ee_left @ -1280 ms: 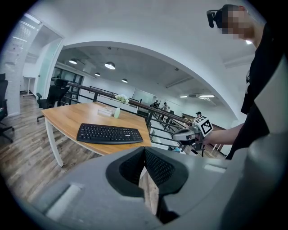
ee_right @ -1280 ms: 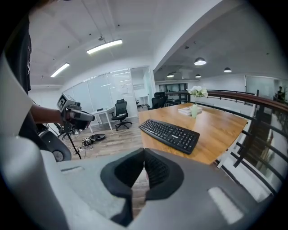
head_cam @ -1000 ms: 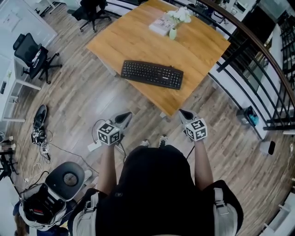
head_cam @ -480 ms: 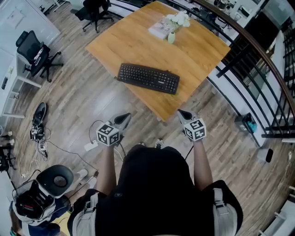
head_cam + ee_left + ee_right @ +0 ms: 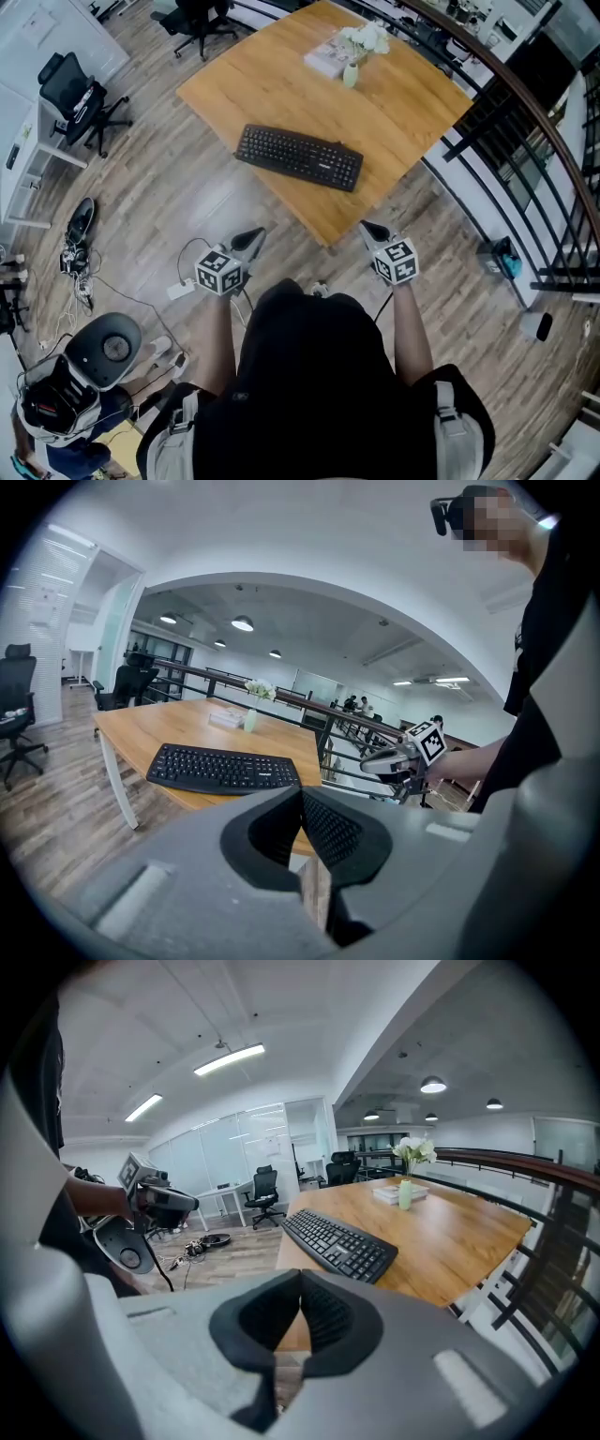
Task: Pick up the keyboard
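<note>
Head view: the keyboard (image 5: 298,157) lies flat on the wooden table (image 5: 405,101), close to the table's near edge and at 12 o'clock from the person.
Left gripper: the left gripper (image 5: 251,239) is held over the floor at about 7 o'clock from the keyboard, well apart from it; its own view shows the jaws pressed together with nothing between them.
Right gripper: the right gripper (image 5: 373,231) is at about 5 o'clock from the keyboard, near the table's corner but short of it; its jaws are likewise together and empty.
Step in hand: by my reading, the approach. Both tools point toward the table and neither touches anything yet.
Next move: probably both sets of jaws must part first, then reach to the keyboard's two short ends, so that the long, thin board lifts level rather than tipping from one side.
Other things: a small vase of white flowers (image 5: 352,67) and a flat book-like thing (image 5: 326,52) stand at about 1 o'clock from the keyboard, clear of the reach.
Writing: a pale mark shows on the keyboard's top right, too small to read; the marker cubes carry black-and-white squares, no words.
</note>
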`<state>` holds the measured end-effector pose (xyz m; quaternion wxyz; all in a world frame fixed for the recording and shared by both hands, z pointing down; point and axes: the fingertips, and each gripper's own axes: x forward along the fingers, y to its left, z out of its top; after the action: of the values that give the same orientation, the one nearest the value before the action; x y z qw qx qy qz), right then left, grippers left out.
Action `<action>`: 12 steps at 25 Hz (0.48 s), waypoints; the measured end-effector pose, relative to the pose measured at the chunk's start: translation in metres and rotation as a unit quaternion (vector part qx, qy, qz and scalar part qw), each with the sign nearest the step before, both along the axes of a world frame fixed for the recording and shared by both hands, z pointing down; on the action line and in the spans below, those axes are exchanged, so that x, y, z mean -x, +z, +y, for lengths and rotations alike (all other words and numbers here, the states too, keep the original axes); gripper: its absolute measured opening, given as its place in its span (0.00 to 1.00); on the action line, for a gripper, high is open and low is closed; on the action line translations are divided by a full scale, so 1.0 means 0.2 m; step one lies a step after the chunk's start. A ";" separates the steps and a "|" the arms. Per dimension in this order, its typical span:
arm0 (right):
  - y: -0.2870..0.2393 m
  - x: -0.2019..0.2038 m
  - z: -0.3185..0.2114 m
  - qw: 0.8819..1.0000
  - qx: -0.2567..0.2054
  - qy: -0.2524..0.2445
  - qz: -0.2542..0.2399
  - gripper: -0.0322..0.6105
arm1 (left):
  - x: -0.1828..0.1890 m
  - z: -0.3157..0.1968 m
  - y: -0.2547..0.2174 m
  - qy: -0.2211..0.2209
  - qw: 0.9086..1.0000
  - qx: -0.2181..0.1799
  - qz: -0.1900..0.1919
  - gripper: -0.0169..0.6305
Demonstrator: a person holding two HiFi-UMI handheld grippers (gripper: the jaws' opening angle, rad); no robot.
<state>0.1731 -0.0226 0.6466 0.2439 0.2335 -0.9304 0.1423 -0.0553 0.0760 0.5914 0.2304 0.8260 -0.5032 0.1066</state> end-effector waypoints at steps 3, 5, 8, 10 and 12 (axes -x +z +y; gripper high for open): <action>0.01 -0.01 -0.02 1.000 -0.002 -0.007 0.004 0.05 | -0.02 0.00 0.01 -0.004 1.000 -0.001 0.000 0.04; 0.01 -0.02 -0.04 1.000 -0.005 -0.009 0.004 0.05 | -0.02 -0.01 0.01 -0.006 1.000 -0.002 -0.001 0.04; 0.00 -0.01 -0.07 1.000 -0.007 -0.012 0.001 0.05 | -0.02 -0.02 0.01 -0.008 1.000 -0.002 -0.003 0.04; 0.01 0.01 -0.07 1.000 -0.006 -0.018 0.003 0.05 | -0.01 -0.02 0.01 -0.011 1.000 -0.001 -0.004 0.04; 0.01 0.02 -0.06 1.000 -0.003 -0.023 0.006 0.05 | 0.01 -0.01 0.01 -0.013 1.000 -0.001 -0.005 0.04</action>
<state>0.1681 -0.0344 0.6493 0.2517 0.2141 -0.9345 0.1323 -0.0575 0.0731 0.5938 0.2287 0.8190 -0.5152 0.1074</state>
